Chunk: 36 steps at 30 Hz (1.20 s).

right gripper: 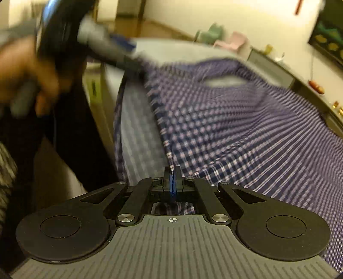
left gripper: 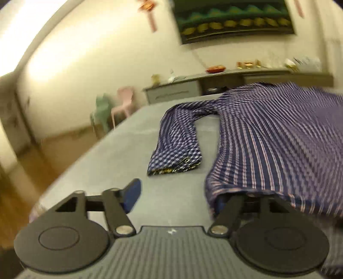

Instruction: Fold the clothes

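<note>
Pinching checked shirt (right gripper: 225, 120) edge, right hand-held gripper (right gripper: 172, 178), grey table (left gripper: 120, 154)

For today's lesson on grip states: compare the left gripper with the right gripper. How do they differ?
The left gripper has its fingers spread wide apart, while the right gripper is closed. The right one pinches an edge of the checked shirt; the left one pinches nothing, with cloth draped over one finger. Both share the same black linkage design.

Cream walls (left gripper: 90, 53), warm glare upper left. Wood-tone floor (left gripper: 53, 148). Pink plastic chair (left gripper: 123, 103), pale green chair (left gripper: 103, 111), long grey sideboard (left gripper: 178, 91), dark framed picture (left gripper: 233, 19), possibly a landscape.
</note>
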### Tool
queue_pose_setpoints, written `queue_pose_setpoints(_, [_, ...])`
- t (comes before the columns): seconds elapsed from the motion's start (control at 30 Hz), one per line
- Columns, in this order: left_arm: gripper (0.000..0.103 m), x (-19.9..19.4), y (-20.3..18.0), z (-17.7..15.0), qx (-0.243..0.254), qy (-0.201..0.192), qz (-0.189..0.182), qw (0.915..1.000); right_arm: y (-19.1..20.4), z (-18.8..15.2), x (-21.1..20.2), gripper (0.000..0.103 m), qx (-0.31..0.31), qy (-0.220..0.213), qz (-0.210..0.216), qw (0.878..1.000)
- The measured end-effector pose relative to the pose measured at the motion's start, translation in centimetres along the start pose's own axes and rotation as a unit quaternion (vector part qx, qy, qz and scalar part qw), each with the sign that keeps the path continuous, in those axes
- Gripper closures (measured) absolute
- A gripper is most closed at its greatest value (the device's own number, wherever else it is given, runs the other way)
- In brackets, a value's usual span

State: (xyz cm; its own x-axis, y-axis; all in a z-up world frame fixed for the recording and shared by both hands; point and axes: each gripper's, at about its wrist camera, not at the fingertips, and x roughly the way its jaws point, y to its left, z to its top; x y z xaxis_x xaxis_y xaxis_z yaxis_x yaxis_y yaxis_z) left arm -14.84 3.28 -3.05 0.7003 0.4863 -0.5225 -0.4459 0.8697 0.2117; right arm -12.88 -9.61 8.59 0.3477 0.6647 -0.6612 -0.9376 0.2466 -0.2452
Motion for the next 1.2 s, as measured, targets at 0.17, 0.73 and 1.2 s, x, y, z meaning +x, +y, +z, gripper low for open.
queue_pose_setpoints(0.17, [0.032, 0.4, 3.2, -0.2, -0.108, 0.065, -0.035, 0.9914, -0.8, -0.8, 0.7, 0.088, 0.048, 0.011, 0.078, 0.996])
queue_pose_setpoints(0.73, [0.028, -1.3, -2.5, 2.0, 0.001, 0.033, -0.167, 0.9853, -19.3, -11.6, -6.2, 0.067, 0.292, 0.118, -0.156, 0.936])
queue_pose_setpoints(1.2, [0.027, -2.4, -11.5, 1.4, 0.122, 0.009, -0.250, 0.9604, -13.6, -15.8, -13.1, 0.069, 0.277, 0.075, -0.187, 0.940])
